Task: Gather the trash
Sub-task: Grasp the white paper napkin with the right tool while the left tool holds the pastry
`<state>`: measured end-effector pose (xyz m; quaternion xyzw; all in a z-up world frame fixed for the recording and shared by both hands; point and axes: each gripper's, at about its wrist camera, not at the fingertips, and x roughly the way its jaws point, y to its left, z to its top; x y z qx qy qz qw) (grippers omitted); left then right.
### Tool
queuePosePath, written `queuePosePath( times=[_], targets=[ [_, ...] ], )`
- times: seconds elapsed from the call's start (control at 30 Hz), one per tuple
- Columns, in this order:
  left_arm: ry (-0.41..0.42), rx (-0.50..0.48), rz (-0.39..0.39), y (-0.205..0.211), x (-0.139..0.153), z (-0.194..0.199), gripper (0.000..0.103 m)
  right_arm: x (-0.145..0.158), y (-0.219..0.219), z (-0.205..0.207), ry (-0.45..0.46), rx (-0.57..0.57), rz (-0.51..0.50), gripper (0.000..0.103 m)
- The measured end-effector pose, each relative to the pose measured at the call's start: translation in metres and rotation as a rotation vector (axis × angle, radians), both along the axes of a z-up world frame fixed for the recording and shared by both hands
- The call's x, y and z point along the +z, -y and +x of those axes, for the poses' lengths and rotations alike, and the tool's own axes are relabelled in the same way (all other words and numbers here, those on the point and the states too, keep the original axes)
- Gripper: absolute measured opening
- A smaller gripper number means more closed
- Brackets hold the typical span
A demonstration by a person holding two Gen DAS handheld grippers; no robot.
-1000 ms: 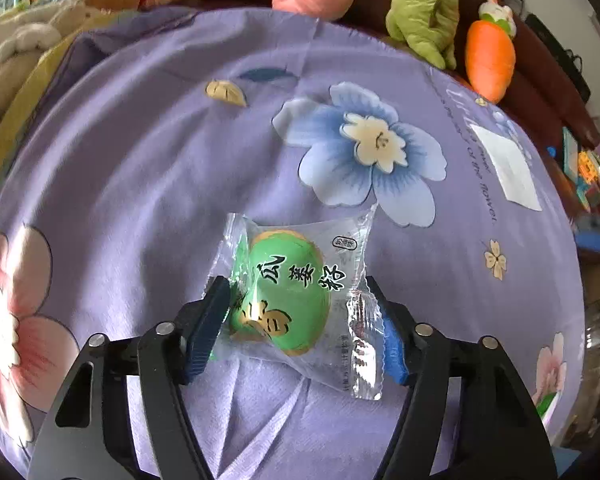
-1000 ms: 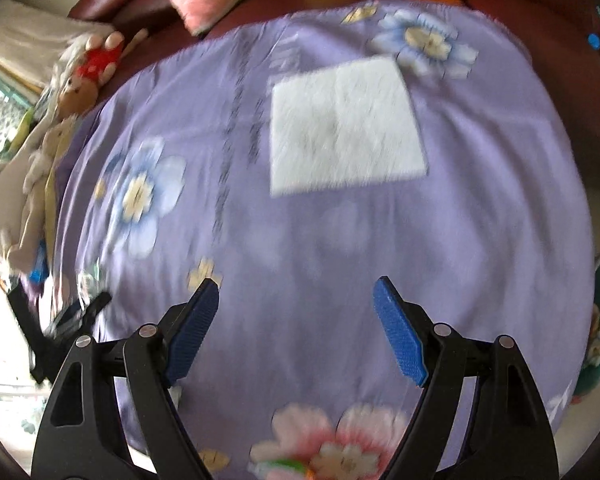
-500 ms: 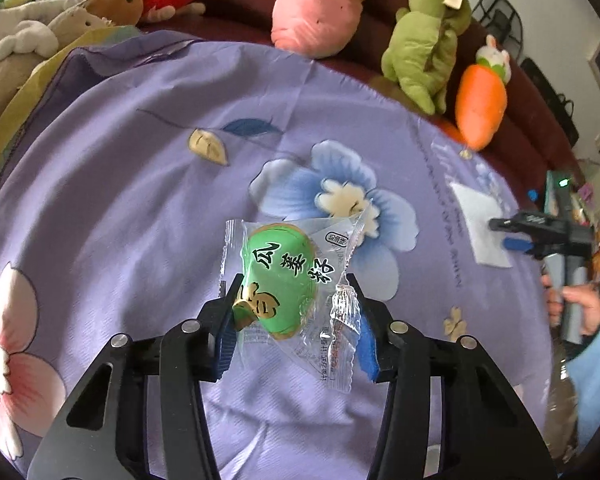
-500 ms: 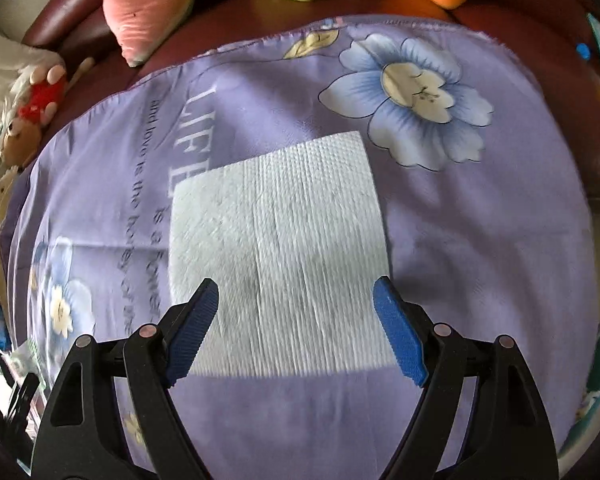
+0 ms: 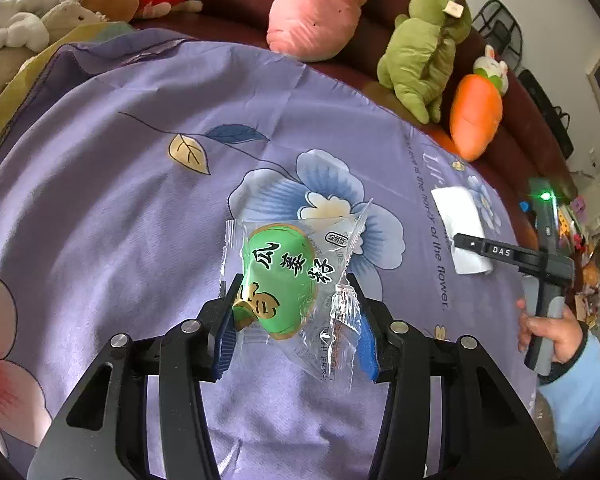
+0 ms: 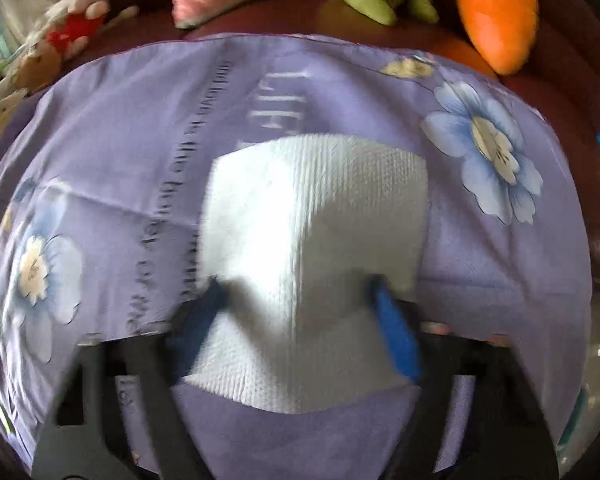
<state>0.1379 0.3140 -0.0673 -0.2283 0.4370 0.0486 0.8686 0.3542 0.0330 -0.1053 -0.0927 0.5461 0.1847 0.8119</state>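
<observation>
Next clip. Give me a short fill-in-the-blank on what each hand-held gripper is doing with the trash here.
1. The left hand-held gripper is shut on a clear snack wrapper printed in ____.
2. The white paper napkin lies between the pads of the ____ hand-held gripper.
3. The napkin rests on a ____ floral cloth.

Missing words: green; right; purple

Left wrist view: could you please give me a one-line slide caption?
Left gripper pinches a green snack packet above the purple floral cloth; plush toys line the sofa behind.
</observation>
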Motion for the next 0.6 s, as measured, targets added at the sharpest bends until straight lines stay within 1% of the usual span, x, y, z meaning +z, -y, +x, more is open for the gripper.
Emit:
queuePosePath(
  times=[0.03,0.07,0.1,0.13,0.27,0.37,0.5,0.6],
  targets=[
    [0.001,0.002,-0.001,0.000,0.001,-0.001,0.049,0.002,-0.004,-0.001,-0.004,0.020,0.004,0.022],
    [0.002,0.005,0.000,0.001,0.002,-0.001,0.049,0.004,-0.005,-0.003,-0.003,0.029,0.003,0.014],
    [0.004,0.007,0.001,0.001,0.003,-0.002,0.049,0.005,-0.006,-0.005,0.001,0.034,0.004,0.009],
    [0.007,0.007,0.002,0.003,0.005,-0.004,0.049,0.005,-0.007,-0.005,-0.016,0.036,0.025,0.006],
    [0.016,-0.003,0.018,0.013,0.016,-0.007,0.049,0.011,0.005,-0.013,-0.021,0.026,0.075,0.004],
    [0.023,-0.019,0.025,0.024,0.022,-0.006,0.049,0.025,0.018,-0.020,-0.016,0.012,0.107,0.004],
    [0.037,-0.059,0.035,0.048,0.034,-0.005,0.049,0.045,0.045,-0.031,-0.001,-0.008,0.171,0.004],
    [0.048,-0.107,0.043,0.075,0.043,-0.003,0.049,0.058,0.065,-0.039,0.007,-0.021,0.214,0.004]
  ],
)
